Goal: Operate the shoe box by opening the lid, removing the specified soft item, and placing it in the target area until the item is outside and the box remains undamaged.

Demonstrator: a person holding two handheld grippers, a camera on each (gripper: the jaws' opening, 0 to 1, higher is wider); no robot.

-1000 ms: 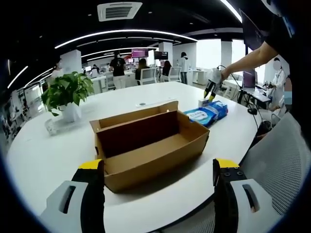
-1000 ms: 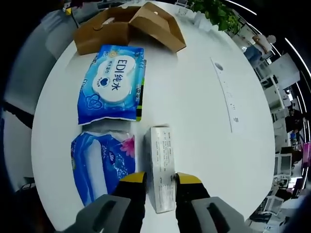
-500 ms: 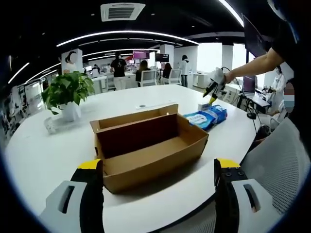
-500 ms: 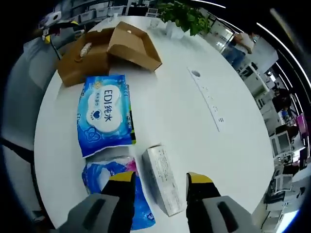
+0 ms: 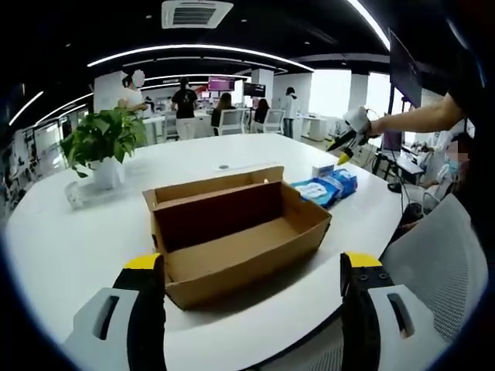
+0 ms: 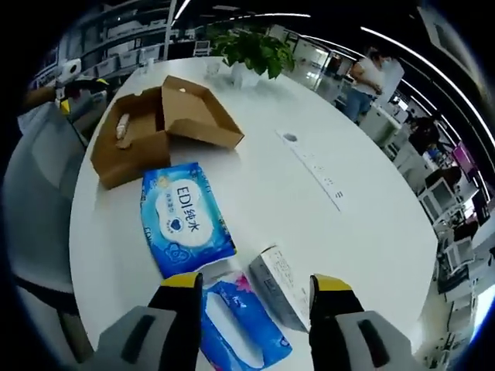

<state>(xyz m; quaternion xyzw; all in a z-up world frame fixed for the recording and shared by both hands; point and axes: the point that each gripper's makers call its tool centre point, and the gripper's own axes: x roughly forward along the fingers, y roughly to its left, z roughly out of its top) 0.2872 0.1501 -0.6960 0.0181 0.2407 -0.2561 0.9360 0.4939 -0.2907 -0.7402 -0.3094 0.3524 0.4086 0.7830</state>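
Open-plan office with ceiling light strips, round white counter (image 5: 69, 247) in the foreground.

Left gripper view:
- Left claw (image 5: 251, 278) spread wide, holding nothing, hovering at the counter's near edge with yellow-tipped jaws at 7 and 5 o'clock.
- Shoe box (image 5: 236, 232) dead ahead between the jaws, lid already folded back at 12 o'clock, interior exposed. No contents visible from this angle; floor partly hidden by the near wall.
- Blue packs (image 5: 329, 185) at 2 o'clock beyond the box, outside it on the counter; likely the target area.
- Right claw (image 5: 344, 151), held by an outstretched arm, raised above those packs at 2 o'clock.
- Potted plant (image 5: 100, 147) at 10 o'clock, well apart from the box.

Right gripper view:
- Right claw (image 6: 251, 290) wide open and empty, looking down on the counter (image 6: 363, 209).
- Blue wipes pack (image 6: 186, 216) at 11 o'clock above the jaws; second blue pack (image 6: 240, 325) between the jaws; small white carton (image 6: 282, 282) beside it, near the right jaw.
- Shoe box (image 6: 158, 127) at 10 o'clock, open, with a small pale item (image 6: 122, 130) lying inside; identity unclear.
- Judgement: soft packs are out and released; box shows no damage.
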